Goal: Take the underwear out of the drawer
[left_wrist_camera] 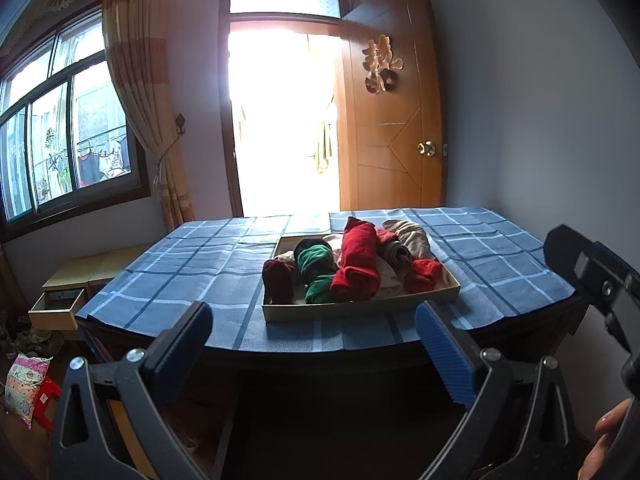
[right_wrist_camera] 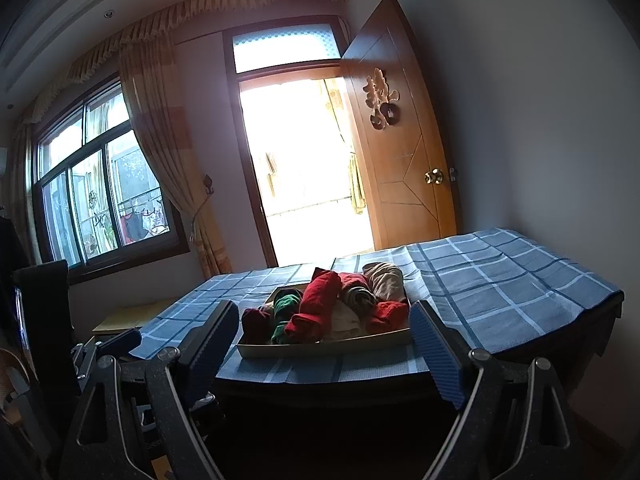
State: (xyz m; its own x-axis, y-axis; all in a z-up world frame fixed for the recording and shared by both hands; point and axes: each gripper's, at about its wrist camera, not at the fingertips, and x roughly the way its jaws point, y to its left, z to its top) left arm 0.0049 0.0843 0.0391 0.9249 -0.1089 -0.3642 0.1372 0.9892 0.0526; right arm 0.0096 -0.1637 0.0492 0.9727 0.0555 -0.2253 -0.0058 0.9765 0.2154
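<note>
On the surface (left_wrist_camera: 200,264), covered by a blue checked cloth (right_wrist_camera: 500,292), a shallow tray-like drawer (left_wrist_camera: 360,307) is sitting with rolled underwear piled in it: a big red roll (left_wrist_camera: 358,264), a green roll (left_wrist_camera: 316,268), a dark red roll (left_wrist_camera: 277,278), beige and grey rolls (right_wrist_camera: 382,280) toward the back. Left hand-held gripper (left_wrist_camera: 314,348) is hovering short of the surface edge, jaws standing wide, nothing between the pads. Right hand-held gripper (right_wrist_camera: 322,344) is doing the same, jaws wide and empty, drawer framed between its fingers but not touching. Both are pointing at the drawer, slightly downward. Fingers of a person's hand (left_wrist_camera: 604,440) are showing at the lower right of the left view. Behind, an open wooden door (left_wrist_camera: 392,112) is letting in strong light; what's past it is washed out, possibly a balcony.
</note>
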